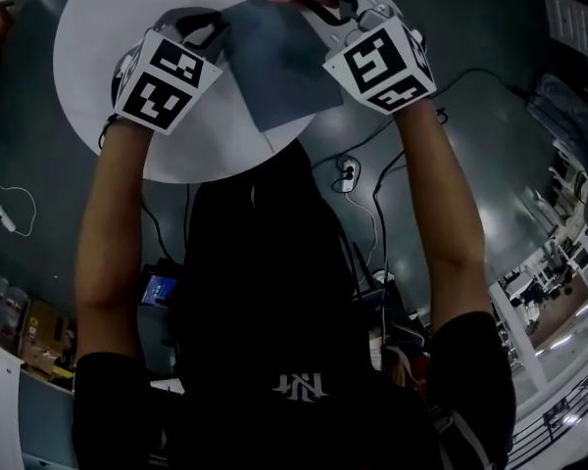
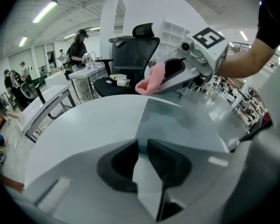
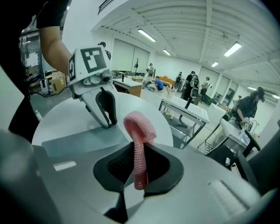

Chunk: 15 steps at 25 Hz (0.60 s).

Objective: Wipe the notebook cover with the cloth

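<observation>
Grey notebook (image 1: 274,62) flat on the round white surface (image 1: 98,37), cover up, one corner close to the rim on the person's side. Pinches its left edge in the left gripper (image 2: 142,157), jaws drawn almost together on that edge. Clamps the pink cloth (image 3: 139,134) in the right gripper (image 3: 137,169), jaws tight on a strip standing up between them and folded over at the top. Holds that cloth at the notebook's far corner, across from the left gripper; impossible to tell whether touching the cover. Beyond the surface, a black office chair (image 2: 130,50); on the dark floor below, cables (image 1: 372,184).
</observation>
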Each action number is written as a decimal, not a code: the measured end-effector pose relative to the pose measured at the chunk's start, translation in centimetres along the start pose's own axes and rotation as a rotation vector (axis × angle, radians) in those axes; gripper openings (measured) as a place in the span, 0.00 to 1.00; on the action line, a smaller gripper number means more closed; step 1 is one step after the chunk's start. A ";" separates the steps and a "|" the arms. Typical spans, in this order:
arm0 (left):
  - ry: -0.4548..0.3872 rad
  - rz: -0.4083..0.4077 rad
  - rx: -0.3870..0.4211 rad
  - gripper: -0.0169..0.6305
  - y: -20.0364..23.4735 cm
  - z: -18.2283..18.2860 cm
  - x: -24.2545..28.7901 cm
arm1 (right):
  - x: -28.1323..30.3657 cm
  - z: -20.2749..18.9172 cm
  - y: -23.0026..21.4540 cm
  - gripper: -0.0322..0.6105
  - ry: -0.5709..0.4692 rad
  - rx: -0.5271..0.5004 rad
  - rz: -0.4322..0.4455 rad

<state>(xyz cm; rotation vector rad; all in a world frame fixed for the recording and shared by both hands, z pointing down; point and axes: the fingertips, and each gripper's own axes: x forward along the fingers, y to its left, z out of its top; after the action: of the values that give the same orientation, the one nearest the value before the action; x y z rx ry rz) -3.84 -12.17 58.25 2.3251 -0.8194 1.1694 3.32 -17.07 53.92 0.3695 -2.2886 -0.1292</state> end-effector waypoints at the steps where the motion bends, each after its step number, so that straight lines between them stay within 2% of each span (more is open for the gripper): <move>1: 0.000 0.001 0.000 0.13 0.0 0.0 0.0 | 1.0 -0.2 0.1 0.10 0.013 -0.015 0.011; 5: 0.008 -0.003 0.005 0.13 0.0 0.1 0.2 | 3.4 -1.7 0.9 0.10 0.080 -0.108 0.046; 10: 0.004 -0.002 0.001 0.13 0.2 0.1 0.1 | 3.4 -1.7 1.3 0.10 0.085 -0.105 0.044; 15: 0.008 -0.003 0.004 0.13 -0.1 0.1 0.2 | 1.8 -2.7 3.6 0.10 0.087 -0.104 0.061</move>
<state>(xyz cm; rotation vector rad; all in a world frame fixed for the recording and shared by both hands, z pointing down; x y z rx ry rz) -3.63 -12.23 58.29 2.3227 -0.8105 1.1800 3.36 -14.13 57.82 0.2462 -2.1947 -0.1960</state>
